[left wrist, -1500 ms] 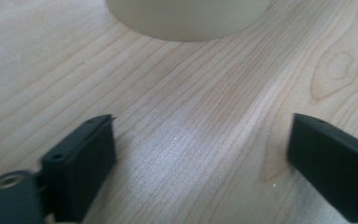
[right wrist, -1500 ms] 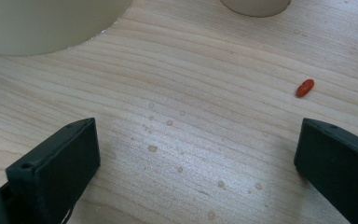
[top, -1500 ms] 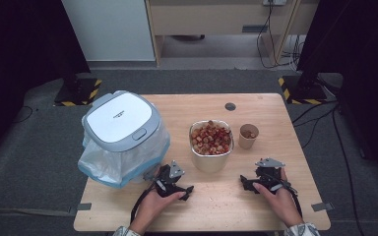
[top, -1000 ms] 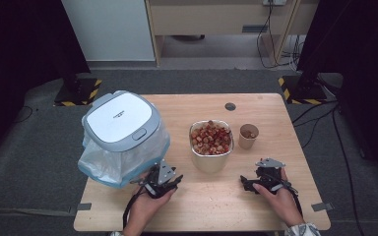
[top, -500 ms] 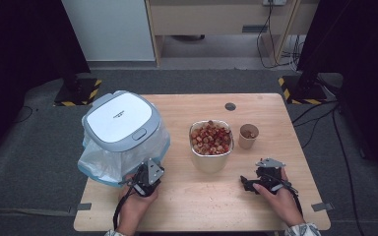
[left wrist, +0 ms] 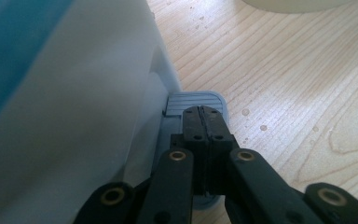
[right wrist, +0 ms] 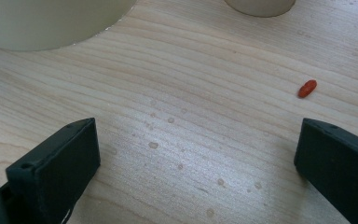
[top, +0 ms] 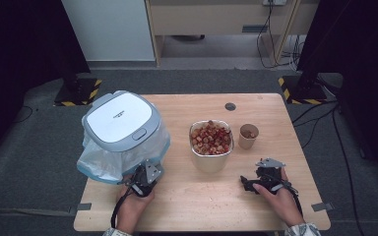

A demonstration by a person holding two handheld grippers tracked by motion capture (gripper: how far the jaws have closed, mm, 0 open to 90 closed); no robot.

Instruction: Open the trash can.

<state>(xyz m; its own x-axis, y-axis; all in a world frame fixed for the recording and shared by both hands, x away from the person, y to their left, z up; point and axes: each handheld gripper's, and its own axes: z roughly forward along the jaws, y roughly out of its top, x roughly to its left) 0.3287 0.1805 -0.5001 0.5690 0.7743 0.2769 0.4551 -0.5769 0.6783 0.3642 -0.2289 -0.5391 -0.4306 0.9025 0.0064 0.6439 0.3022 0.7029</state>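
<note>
A grey carpeted floor surrounds the pale wooden counter [top: 275, 113], with dark curtains at the sides. At the near left of the counter stands a pedal bin [top: 120, 120] with a white lid and a plastic liner bulging under its rim. The left hand-held gripper [top: 145, 178] is right at the bin's near right foot; in the left gripper view its jaws are pressed fully together, holding nothing, with their tips resting on the ribbed grey pedal [left wrist: 193, 100], which juts out from the bin's base toward the bowl side. The pedal lies straight ahead of and beneath those closed jaws, so a downward push looks like the move that matters, and the left hand is clearly the nearer one. The right hand-held gripper [top: 256, 183] rests at the near right, jaws wide apart and empty, near the bowl of red fruit [top: 210, 139] and the paper cup [top: 248, 135].
</note>
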